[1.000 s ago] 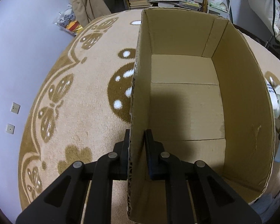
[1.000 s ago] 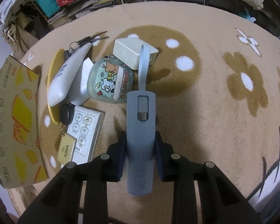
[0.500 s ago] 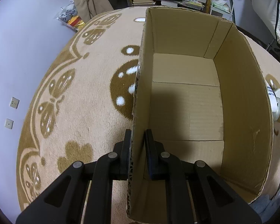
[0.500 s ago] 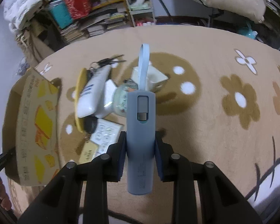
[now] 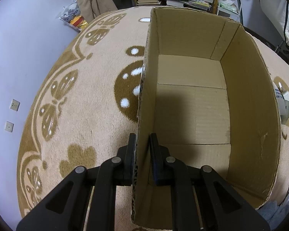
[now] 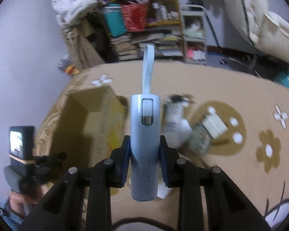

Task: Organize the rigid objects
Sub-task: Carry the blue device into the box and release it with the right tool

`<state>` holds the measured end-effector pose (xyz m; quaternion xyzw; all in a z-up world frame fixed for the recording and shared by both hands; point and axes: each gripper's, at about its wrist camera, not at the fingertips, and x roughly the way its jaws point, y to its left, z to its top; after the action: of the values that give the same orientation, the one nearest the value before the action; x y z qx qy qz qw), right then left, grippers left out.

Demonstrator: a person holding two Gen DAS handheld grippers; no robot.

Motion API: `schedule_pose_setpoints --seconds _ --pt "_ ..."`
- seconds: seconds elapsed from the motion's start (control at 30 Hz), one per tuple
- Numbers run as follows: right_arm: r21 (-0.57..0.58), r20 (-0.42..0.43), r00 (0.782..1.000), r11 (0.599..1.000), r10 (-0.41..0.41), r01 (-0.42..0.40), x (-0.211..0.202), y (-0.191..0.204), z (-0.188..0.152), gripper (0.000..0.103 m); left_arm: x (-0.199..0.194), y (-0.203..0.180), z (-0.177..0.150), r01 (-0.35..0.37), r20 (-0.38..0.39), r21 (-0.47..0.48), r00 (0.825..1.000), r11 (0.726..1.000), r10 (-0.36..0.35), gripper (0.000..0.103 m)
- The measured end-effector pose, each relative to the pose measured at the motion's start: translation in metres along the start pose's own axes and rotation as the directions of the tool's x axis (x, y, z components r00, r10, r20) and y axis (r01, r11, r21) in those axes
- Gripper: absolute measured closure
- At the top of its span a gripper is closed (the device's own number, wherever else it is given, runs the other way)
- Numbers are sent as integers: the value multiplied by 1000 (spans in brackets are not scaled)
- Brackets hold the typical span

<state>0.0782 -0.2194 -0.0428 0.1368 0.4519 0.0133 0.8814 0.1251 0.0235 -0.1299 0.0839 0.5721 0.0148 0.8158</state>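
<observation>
**Hand-held grippers: one clamped on the box wall, one carrying the power bank**

Left hand-held gripper (image 5: 142, 144) is clamped on the near left wall of the cardboard box (image 5: 248, 115). One pad sits on the outside of the wall and the other on the inside, with the corrugated edge pinched between them. The box stands upright on the rug (image 5: 82, 115) with its top open. Ahead of this gripper and to its right, the box floor is bare cardboard with a shadow across the near part.

Right hand-held gripper (image 6: 144, 144) is closed on a pale blue power bank (image 6: 144, 134). The pads press on the two long sides of its body. The power bank points forward along the fingers, port face up, and its strap loop (image 6: 147, 67) extends straight ahead beyond the fingertips. The held item is clear of the rug.

In the right wrist view, the cardboard box (image 6: 98, 119) lies ahead and to the left of this gripper, open side visible. The left hand-held gripper's body shows at the far left edge, beside the box.

Ahead and to the right, a blurred group of items lies on the rug: a white tube (image 6: 173, 113), a small cream box (image 6: 214, 126) and a round patterned case (image 6: 199, 140) touching it. Details of these items cannot be read.

Shelves (image 6: 144, 19) with books and containers stand beyond the rug.
</observation>
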Motion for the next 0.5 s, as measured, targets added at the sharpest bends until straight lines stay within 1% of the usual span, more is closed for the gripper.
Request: schedule_pose_setpoints --seconds 0.17,0.3,0.37,0.43,0.5 --pt "-60 22 997 996 69 -67 1 39 17 73 0 0 -1 4 1 -3 1000 1000 -4 90" --pt "-75 32 992 990 123 -120 9 56 26 73 0 0 -1 1 1 0 1000 1000 -1 90" --pt "-69 22 989 987 147 -145 17 62 29 73 -1 0 -1 4 0 -3 1000 1000 -4 90" --pt "-71 13 987 985 158 -156 25 68 32 73 0 1 -1 11 -3 -10 1000 1000 -11 90" --pt "-82 8 990 986 144 -143 31 73 30 73 1 1 0 17 -6 -17 1000 1000 -17 90"
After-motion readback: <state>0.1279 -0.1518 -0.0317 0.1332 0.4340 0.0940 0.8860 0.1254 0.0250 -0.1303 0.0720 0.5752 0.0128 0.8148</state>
